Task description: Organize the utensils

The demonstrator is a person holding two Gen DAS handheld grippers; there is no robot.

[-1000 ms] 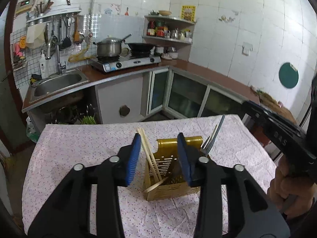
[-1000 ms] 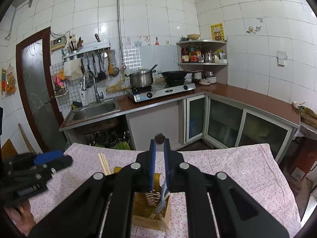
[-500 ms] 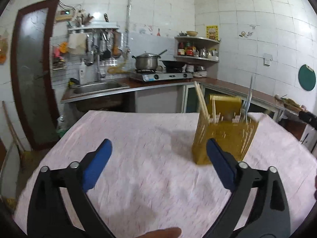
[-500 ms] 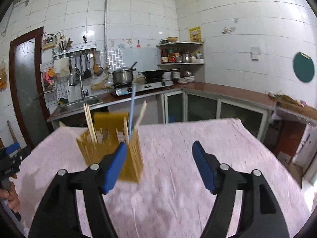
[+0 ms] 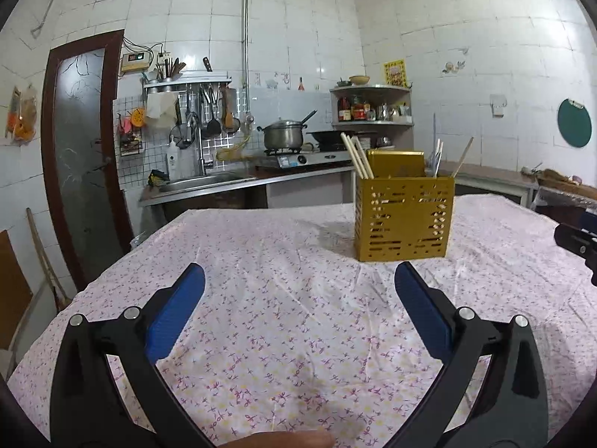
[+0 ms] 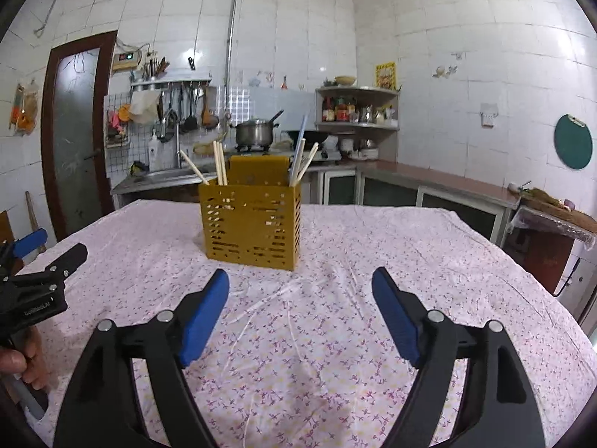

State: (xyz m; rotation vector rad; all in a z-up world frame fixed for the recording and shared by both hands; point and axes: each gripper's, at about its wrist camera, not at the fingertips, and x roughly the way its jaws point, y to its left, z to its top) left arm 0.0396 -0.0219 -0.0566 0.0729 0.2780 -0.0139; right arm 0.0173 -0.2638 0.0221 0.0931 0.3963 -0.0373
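Observation:
A yellow perforated utensil holder stands upright on the floral tablecloth. Wooden chopsticks and a metal utensil handle stick out of its top. My left gripper hovers low over the cloth, near and left of the holder, wide open with nothing between its blue pads. My right gripper sits in front of the holder, its jaws still opening and empty. In the right wrist view the left gripper shows at the left edge, held by a hand.
The table is covered by a pink floral cloth. Behind it runs a kitchen counter with a sink, a stove with a steel pot and a corner shelf. A dark door stands at left.
Both grippers let go above the holder and opened wide. Both pulled back and sank toward the table, so the holder with its utensils now stands ahead of them.

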